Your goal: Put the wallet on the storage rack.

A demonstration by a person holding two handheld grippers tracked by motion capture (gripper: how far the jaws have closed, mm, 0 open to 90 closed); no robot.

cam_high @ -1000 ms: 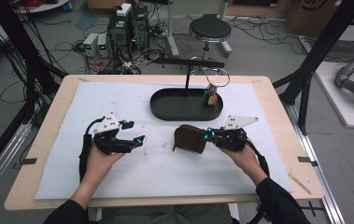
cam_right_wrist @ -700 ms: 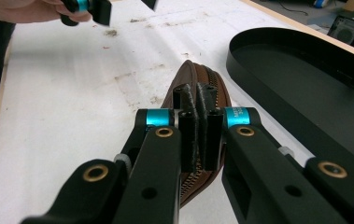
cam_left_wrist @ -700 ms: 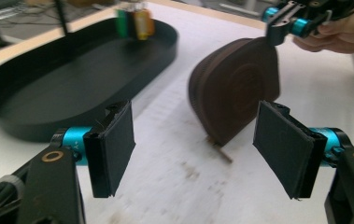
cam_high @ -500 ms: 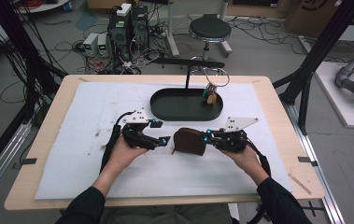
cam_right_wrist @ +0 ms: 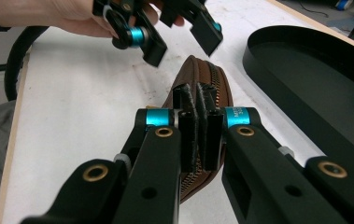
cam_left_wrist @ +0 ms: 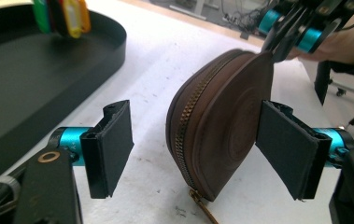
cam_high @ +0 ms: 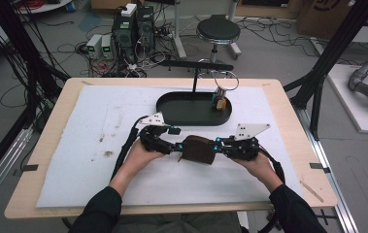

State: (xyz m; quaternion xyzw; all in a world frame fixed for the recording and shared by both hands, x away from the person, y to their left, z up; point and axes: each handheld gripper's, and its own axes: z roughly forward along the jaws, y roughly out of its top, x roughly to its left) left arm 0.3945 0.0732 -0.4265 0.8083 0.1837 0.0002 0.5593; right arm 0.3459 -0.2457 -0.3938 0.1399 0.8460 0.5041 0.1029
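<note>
Even overhead light brightening the white mat [cam_high: 75, 160], soft shadows lying under the forearms, high view looking slightly soft, near jaws blurring in both gripper views, black tray [cam_right_wrist: 315, 70] showing mild sheen

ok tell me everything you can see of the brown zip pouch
The round brown leather-look zip pouch stands on edge on the white table cover, near the black oval tray. Its brass-coloured zip runs around the rim, fully closed. The right tongs pinch its edge; the open left tongs straddle it, one pad seemingly touching its side.
</note>
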